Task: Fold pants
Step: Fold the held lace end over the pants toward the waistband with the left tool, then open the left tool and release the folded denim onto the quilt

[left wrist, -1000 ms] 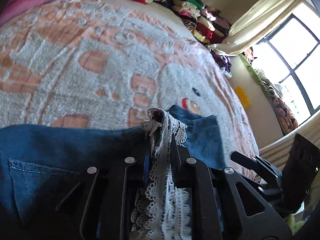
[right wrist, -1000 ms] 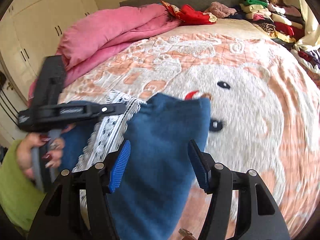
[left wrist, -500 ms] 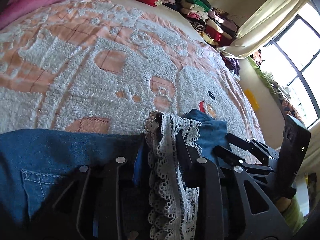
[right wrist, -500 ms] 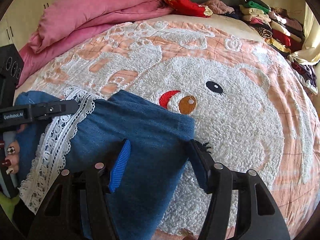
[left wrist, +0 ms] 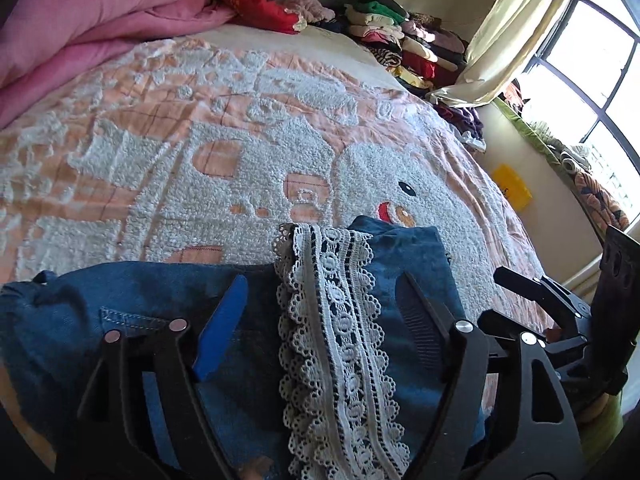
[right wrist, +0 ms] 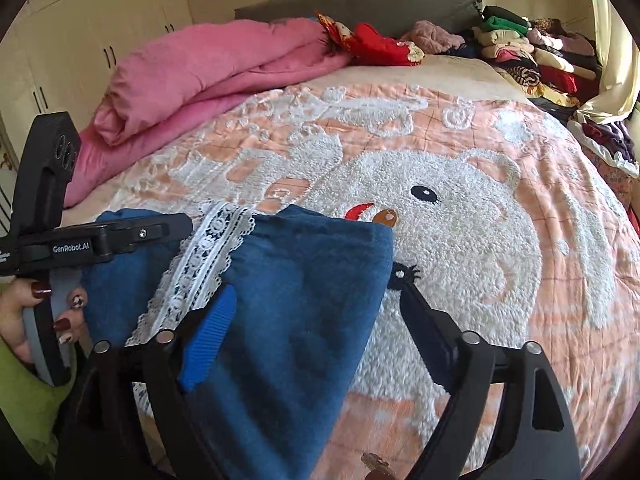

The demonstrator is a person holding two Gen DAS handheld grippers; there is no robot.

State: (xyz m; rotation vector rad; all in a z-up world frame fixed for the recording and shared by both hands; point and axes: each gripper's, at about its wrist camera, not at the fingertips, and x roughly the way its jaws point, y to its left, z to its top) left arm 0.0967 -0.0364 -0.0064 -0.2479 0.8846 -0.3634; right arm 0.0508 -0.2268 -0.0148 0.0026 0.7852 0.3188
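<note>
The blue denim pants (left wrist: 132, 312) with a white lace strip (left wrist: 336, 320) lie folded on the near edge of the bed; they also show in the right wrist view (right wrist: 304, 280). My left gripper (left wrist: 320, 292) is open, its fingers on either side of the lace strip, holding nothing. My right gripper (right wrist: 316, 292) is open over the pants' right part, its left finger (right wrist: 208, 336) on the denim and the right one on the bedspread. The left gripper also shows at the left of the right wrist view (right wrist: 132, 236).
The bed has a peach and white bear-pattern bedspread (right wrist: 460, 208). A pink duvet (right wrist: 208, 68) lies at the back left. Stacks of folded clothes (right wrist: 532, 56) stand at the back right. A window (left wrist: 592, 68) and curtain are to the right.
My left gripper has opened and let go of the lace strip, which now lies flat on the denim. The pants have come down to rest on the bed.
</note>
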